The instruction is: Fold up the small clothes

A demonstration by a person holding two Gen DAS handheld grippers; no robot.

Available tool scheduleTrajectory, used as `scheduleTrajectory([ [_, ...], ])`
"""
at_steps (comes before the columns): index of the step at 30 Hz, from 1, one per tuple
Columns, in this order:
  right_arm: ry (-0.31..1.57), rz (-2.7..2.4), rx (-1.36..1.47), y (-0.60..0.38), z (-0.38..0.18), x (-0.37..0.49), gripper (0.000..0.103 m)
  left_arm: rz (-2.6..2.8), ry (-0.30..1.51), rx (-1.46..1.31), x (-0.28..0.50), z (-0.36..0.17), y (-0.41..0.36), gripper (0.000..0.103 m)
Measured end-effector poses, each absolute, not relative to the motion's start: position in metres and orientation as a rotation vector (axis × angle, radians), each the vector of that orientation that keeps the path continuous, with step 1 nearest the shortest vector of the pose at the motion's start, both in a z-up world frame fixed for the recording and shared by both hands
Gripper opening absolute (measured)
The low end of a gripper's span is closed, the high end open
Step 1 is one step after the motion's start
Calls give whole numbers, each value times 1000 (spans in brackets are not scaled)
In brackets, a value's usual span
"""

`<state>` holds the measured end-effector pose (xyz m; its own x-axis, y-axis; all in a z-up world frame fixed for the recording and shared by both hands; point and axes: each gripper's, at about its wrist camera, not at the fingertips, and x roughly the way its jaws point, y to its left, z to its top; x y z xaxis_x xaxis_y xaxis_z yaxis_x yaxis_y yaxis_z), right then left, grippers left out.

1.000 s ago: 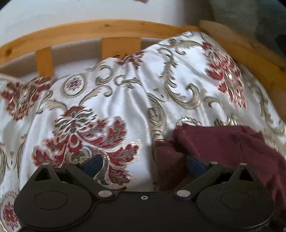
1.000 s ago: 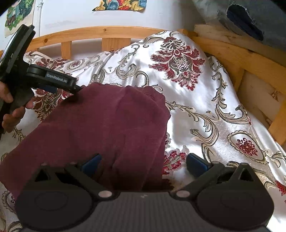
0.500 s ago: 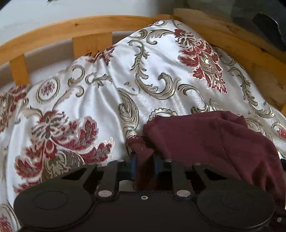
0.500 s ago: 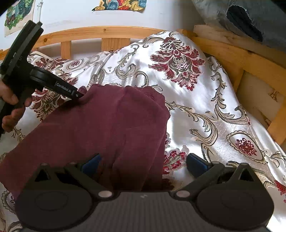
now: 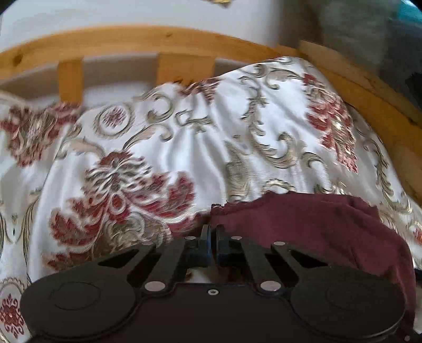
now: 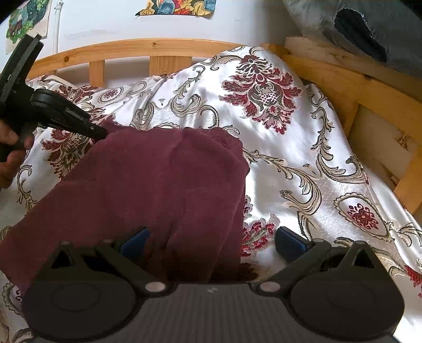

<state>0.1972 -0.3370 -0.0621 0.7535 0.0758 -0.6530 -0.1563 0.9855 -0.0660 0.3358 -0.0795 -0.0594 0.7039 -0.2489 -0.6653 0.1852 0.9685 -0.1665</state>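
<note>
A dark maroon garment (image 6: 158, 190) lies on the flowered white bedspread (image 6: 290, 163). In the left wrist view it (image 5: 303, 224) spreads to the right of my left gripper (image 5: 213, 237), whose jaws are shut on the garment's far left corner. The right wrist view shows the left gripper (image 6: 97, 133) pinching that corner, lifted slightly. My right gripper (image 6: 211, 240) is open, its blue pads (image 6: 134, 238) spread on either side of the garment's near right edge, not holding it.
A wooden bed frame with slats (image 6: 168, 63) runs along the back and right side (image 6: 369, 87). Grey-blue bedding (image 6: 369, 29) is piled at the top right. Posters (image 6: 179, 6) hang on the white wall.
My left gripper closed on the garment's corner, then pulled it up and left, stretching the cloth. The right gripper stayed open and still.
</note>
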Motion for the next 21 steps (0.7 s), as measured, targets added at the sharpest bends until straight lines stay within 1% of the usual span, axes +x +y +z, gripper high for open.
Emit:
scheduleTrajectory([
  [4,708,126,-127,-335,-63,199,103,-222,767,-73,337,-64,-83,5],
  [5,708,127,-128,-336,-63,199,103,-211,771,-75,337,-65,-84,8],
  [6,709,129,-127,-336,-63,199,103,-201,776,-82,337,-65,-84,17],
  [7,710,132,-125,-337,-63,199,103,-191,777,-88,337,-65,-84,22],
  [9,712,135,-118,-338,-62,199,103,-183,766,-100,334,-63,-84,42],
  [10,713,138,-115,-339,-61,198,103,-185,760,-106,331,-62,-84,45],
  [12,716,145,-102,-341,-59,199,103,-185,748,-117,323,-58,-82,62],
  [13,718,148,-93,-342,-58,199,103,-180,744,-121,319,-56,-83,66],
  [15,715,151,-66,-346,-56,199,103,-162,730,-133,305,-52,-83,80],
  [16,703,145,-47,-348,-53,199,103,-154,725,-137,298,-51,-84,84],
  [17,683,137,-27,-351,-48,197,103,-129,726,-139,289,-50,-85,91],
  [18,654,131,-17,-353,-42,196,103,-96,734,-139,281,-49,-87,94],
  [21,582,91,-27,-360,-28,194,103,-56,766,-116,258,-47,-92,97],
])
